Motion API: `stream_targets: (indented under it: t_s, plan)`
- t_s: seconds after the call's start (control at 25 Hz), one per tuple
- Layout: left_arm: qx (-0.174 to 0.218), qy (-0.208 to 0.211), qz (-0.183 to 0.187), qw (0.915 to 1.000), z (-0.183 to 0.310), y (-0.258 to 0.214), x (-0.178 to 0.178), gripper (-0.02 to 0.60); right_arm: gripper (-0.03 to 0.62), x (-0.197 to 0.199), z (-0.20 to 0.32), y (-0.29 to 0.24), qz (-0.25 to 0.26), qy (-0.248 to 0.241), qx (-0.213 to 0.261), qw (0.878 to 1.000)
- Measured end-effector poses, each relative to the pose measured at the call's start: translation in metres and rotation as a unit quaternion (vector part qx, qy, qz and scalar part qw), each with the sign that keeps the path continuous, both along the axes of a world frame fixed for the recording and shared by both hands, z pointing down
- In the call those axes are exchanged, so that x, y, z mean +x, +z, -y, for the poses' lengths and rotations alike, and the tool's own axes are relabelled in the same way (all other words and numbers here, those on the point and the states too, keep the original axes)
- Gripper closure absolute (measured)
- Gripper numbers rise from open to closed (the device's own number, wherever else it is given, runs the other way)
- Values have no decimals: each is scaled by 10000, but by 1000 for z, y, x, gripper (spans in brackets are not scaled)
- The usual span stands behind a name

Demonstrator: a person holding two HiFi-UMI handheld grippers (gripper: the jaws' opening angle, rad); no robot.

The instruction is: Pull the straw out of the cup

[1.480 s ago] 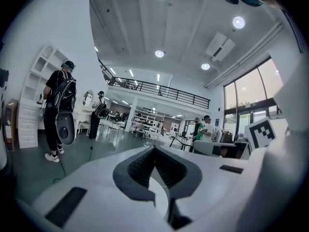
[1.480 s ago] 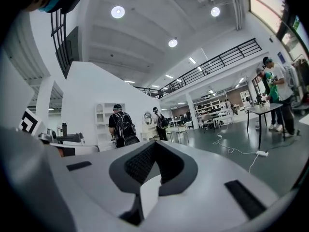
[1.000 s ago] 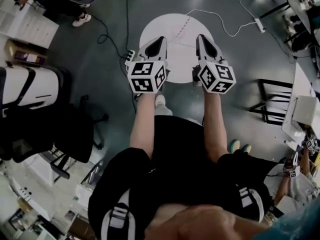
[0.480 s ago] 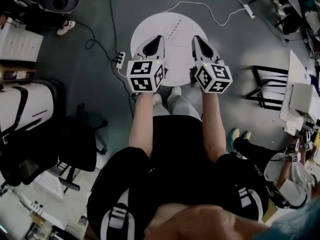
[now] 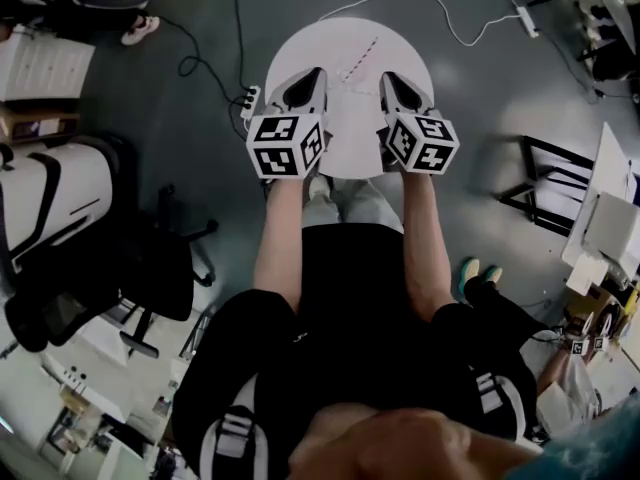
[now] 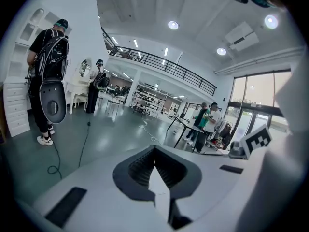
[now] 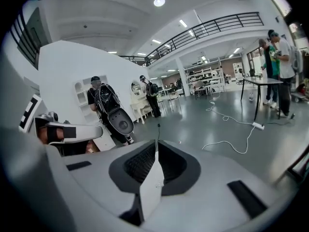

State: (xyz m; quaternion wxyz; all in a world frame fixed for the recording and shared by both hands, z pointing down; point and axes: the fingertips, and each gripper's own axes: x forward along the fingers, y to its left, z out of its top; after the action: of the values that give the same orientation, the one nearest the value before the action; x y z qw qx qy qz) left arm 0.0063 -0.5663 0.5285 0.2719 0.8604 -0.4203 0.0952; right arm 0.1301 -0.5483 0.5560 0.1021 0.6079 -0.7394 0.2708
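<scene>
No cup shows in any view. A thin pale stick with red marks (image 5: 362,56), possibly the straw, lies on the round white table (image 5: 345,138) below me. My left gripper (image 5: 310,76) and right gripper (image 5: 388,78) hover side by side over that table, jaws pointing away from me. In the left gripper view the left gripper (image 6: 154,148) has its dark pads pressed together with nothing between them. The right gripper (image 7: 157,144) is the same in the right gripper view, looking across an open hall.
A power strip (image 5: 250,96) and black cable lie on the grey floor left of the table; a white cable (image 5: 450,26) runs behind it. A black office chair (image 5: 150,268) stands at left, a black metal frame (image 5: 550,183) at right. People stand far off (image 6: 48,76).
The head view has shifted, and the table and grippers now sit slightly higher in it. Both grippers stay side by side and shut, with nothing taken hold of.
</scene>
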Motion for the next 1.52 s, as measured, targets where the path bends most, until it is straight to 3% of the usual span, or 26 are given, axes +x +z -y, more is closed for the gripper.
stream_targets:
  t_s: [0.16,0.28,0.44,0.76,1.24,1.36,1.52]
  plan:
    - [-250,-144,4,9996,30,18,16,572,576,15,37,24,81,-186,-240,9995]
    - [-368,-145,355,9986,44,40,31,572,571,27,54,46,246,-267,-446,9983]
    - [-554,-91,495,9972,55,63,51,572,507,32,72,79,627,-389,-813,9940]
    - [-934,-353,810,9917,66,98,44,572,507,29,88,134,883,-532,-1257,9867]
    - [-1156,-156,1022,9879,62,124,66,572,508,36,106,166,1345,-478,-1369,9802]
    - [-1199,-211,1073,9867,67,129,61,572,553,31,111,166,1494,-568,-1271,9789]
    - [-1124,-154,1085,9876,64,120,62,572,556,33,106,153,1427,-563,-1068,9824]
